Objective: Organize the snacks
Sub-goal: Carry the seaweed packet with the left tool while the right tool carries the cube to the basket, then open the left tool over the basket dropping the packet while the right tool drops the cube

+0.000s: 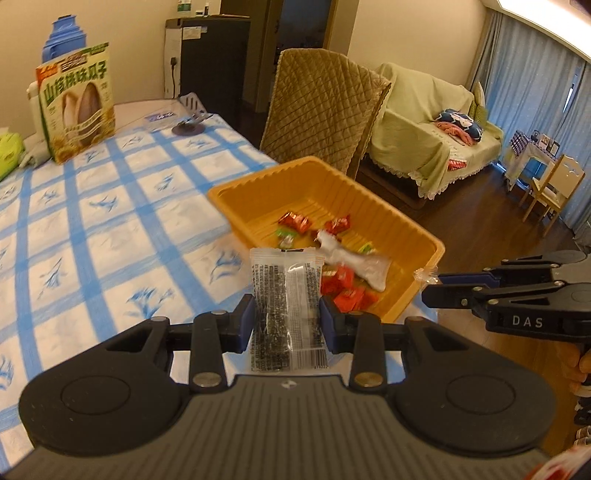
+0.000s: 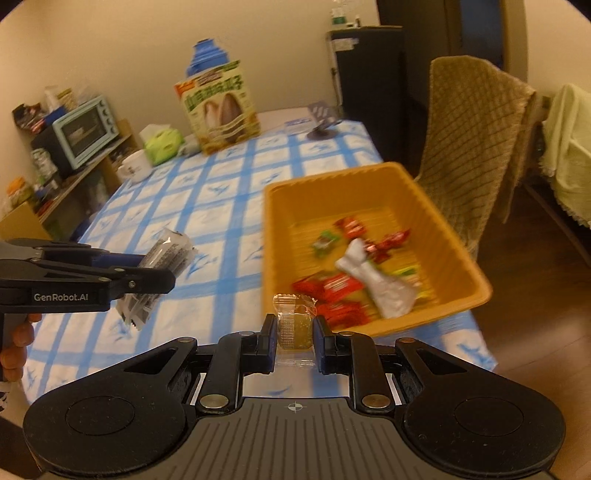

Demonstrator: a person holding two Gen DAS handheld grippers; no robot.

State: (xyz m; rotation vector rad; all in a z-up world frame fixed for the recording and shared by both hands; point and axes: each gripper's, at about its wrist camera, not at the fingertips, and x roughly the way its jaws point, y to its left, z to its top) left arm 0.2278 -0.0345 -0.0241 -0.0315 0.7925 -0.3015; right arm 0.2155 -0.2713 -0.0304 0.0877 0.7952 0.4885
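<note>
Nearest in the left wrist view, the left tongs (image 1: pixel 287 325) are clamped on a clear packet (image 1: pixel 286 306) with dark seaweed-like contents, held upright between the blue pads just short of the orange basket (image 1: pixel 413 295). In the right wrist view the same packet (image 2: pixel 162 262) juts from the left tongs (image 2: pixel 162 275) over the checked counter (image 2: pixel 221 206), to the left of the basket.

The right tongs (image 2: pixel 295 338) grip a small clear wrapper (image 2: pixel 294 325) with a yellowish-green sweet inside — it is held upright just in front of the basket's near wall (image 2: pixel 424 325). From the left wrist view the right tongs (image 1: pixel 430 286) come in from the right side of the basket, with a scrap of clear wrapper (image 1: pixel 424 275) showing at their tip, close to the basket's near corner.

Inside the basket lie red-wrapped candies (image 1: pixel 343 291), a crumpled silver packet (image 1: pixel 364 264) across the middle, and, toward the far wall, more red candies (image 1: pixel 295 221) and small green-wrapped ones (image 1: pixel 286 236).

Beyond the basket, at the far end of the counter, a green-and-yellow snack box (image 1: pixel 79 114) stands upright, with a blue container (image 1: pixel 62 35) behind it. To the basket's far right a chair with a quilted cover (image 1: pixel 325 107) stands against the counter's edge — a draped sofa (image 1: pixel 424 136) sits farther back.
</note>
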